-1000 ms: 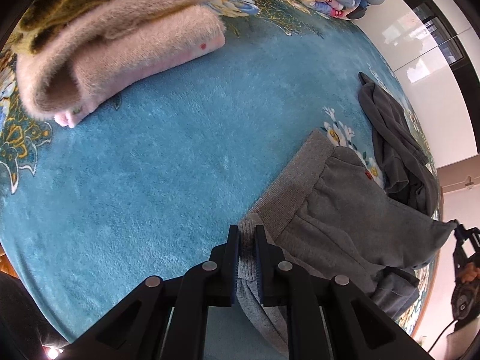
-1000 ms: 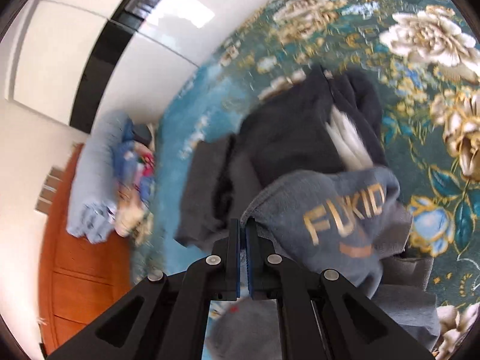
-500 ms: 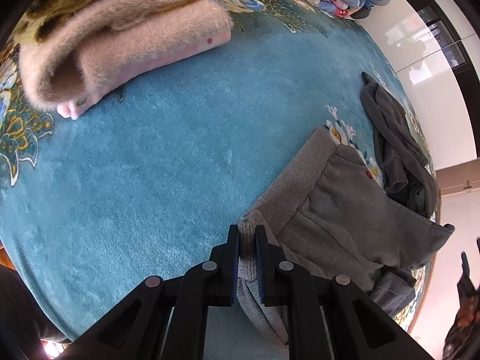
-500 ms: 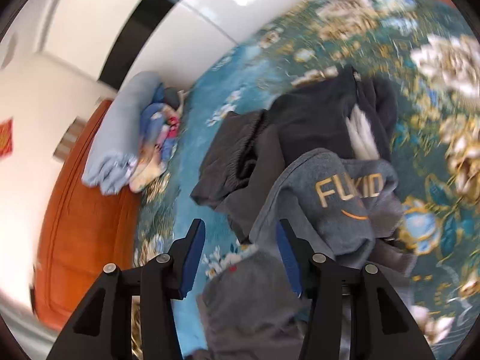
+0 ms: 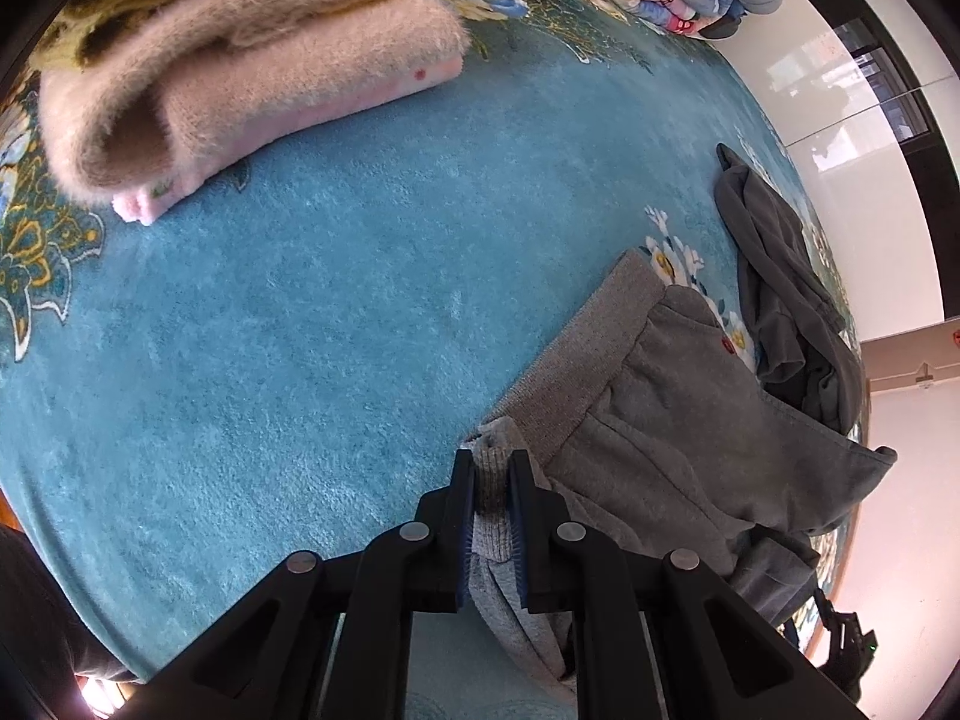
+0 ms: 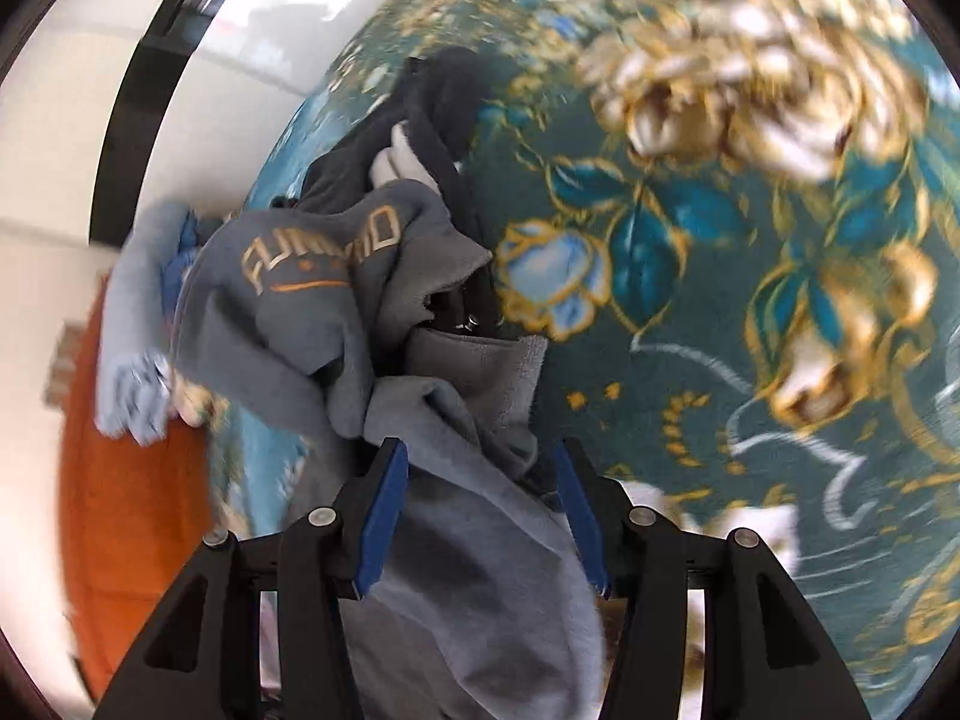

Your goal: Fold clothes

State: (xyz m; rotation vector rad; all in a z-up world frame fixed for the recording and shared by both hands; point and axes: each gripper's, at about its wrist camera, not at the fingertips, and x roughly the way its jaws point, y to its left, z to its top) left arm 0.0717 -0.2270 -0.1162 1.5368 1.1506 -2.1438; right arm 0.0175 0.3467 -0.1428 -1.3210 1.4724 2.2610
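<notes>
Grey sweatpants [image 5: 672, 420] on teal blanket [image 5: 300, 330] | left gripper [image 5: 492, 474] fingers clamped on ribbed cuff | right gripper [image 6: 480, 492] fingers apart, grey lettered hoodie [image 6: 300, 300] cloth lying between them

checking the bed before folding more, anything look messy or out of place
Yes. A dark grey garment lies crumpled near the far edge of the teal blanket, and the grey sweatpants are bunched, one ribbed end pinched in the left hand-held gripper. The right hand-held gripper hangs open over a rumpled lettered grey sweatshirt.
</notes>
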